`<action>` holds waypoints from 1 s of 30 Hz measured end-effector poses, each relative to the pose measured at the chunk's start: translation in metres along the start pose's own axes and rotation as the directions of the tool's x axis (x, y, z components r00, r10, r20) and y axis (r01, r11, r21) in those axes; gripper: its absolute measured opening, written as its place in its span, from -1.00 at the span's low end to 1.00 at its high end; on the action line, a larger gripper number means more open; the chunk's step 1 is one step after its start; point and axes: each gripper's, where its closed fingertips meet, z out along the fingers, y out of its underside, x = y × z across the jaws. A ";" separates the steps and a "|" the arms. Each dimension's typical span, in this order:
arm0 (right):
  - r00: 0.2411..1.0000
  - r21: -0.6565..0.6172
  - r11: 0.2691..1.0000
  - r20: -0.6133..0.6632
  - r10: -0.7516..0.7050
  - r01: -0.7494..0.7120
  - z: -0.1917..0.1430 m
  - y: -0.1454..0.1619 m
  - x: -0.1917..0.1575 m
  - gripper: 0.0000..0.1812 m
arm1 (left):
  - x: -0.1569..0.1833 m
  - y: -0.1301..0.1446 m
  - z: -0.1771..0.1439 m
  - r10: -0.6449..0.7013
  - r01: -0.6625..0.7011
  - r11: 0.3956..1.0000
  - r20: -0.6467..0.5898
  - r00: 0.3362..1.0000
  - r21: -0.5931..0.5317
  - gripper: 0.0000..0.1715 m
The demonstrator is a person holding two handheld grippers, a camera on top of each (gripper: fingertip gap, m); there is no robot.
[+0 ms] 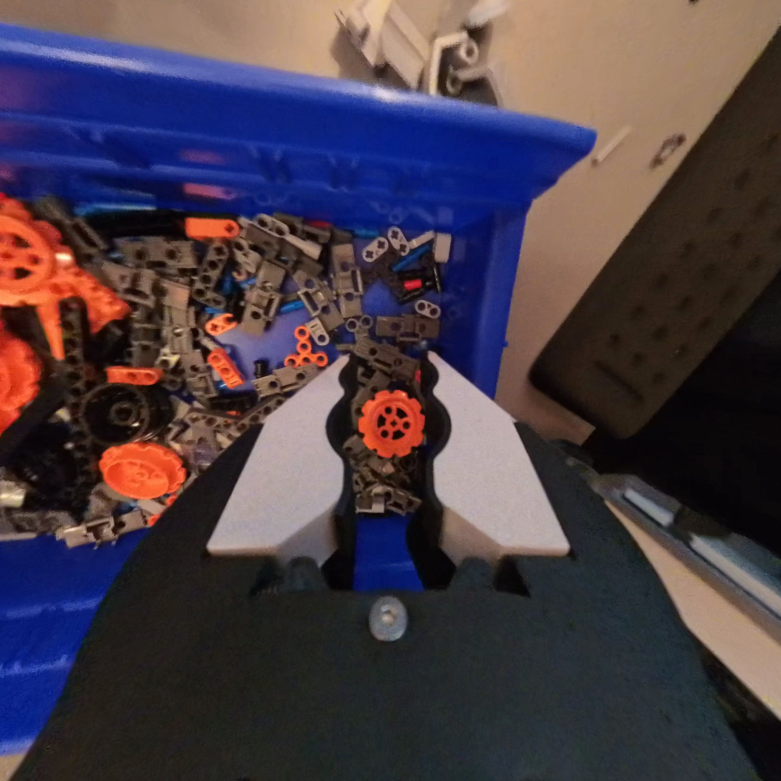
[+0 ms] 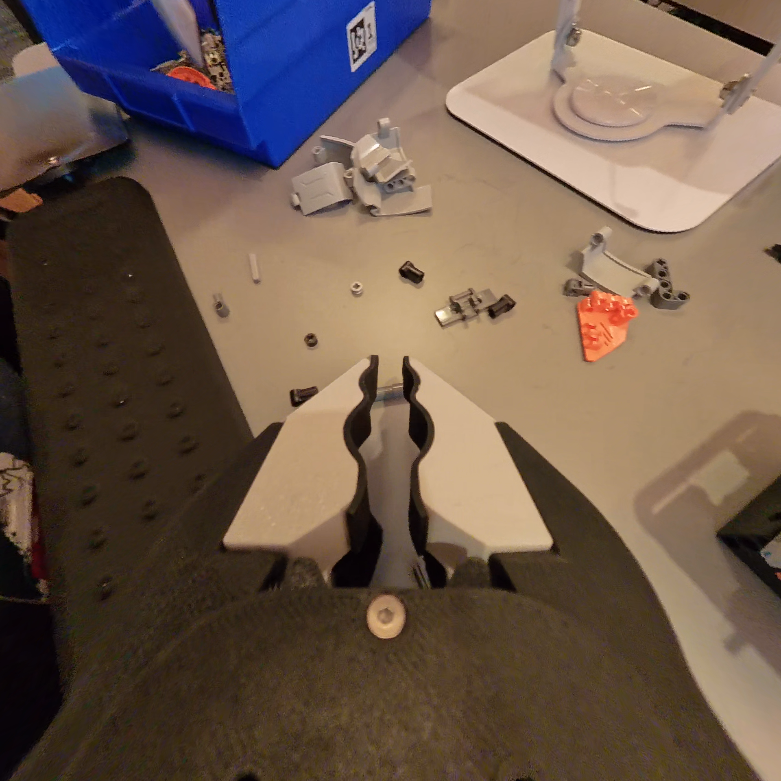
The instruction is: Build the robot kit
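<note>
small grey pin sits crosswise between the tips of the right gripper; jaws nearly together and clamped on it, each end against a black pad. whether it is lifted off the grey table or resting on it cannot be told.

near it on the table: a black connector just beside the left fingertip, a black bush, a grey bush, a short grey axle. farther out, a grey link assembly, a pile of light grey panels, an orange wedge panel. white stand base toward the far right corner.

left gripper hovers over the blue bin, jaws apart and holding nothing. an orange gear lies in the gap below, on loose grey connectors.

risk, as judgement: the pin is held only at the very tips; a small slackening or tilt could let it roll out and get lost among the loose parts. left jaws, if lowered, may snag neighbouring pieces with the gear.
</note>
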 end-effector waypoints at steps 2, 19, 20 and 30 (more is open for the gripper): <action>1.000 0.001 1.000 -0.021 0.013 -0.013 0.001 0.001 0.005 -0.91 | -0.001 0.014 0.012 0.044 -0.048 0.992 -0.036 0.998 -0.120 -0.66; 0.996 -0.060 0.998 -0.085 0.018 -0.024 0.010 0.012 0.018 -0.89 | -0.062 0.026 -0.006 0.085 -0.078 0.991 0.055 0.995 -0.109 -0.72; 0.996 -0.057 0.998 -0.086 0.023 -0.028 0.009 0.012 0.019 -0.88 | -0.069 0.030 -0.013 0.096 -0.087 0.988 0.072 0.993 -0.124 -0.71; 0.993 -0.073 0.997 -0.112 0.024 -0.032 0.011 0.015 0.023 -0.86 | -0.095 0.052 -0.027 0.110 -0.106 0.980 0.016 0.994 -0.169 -0.62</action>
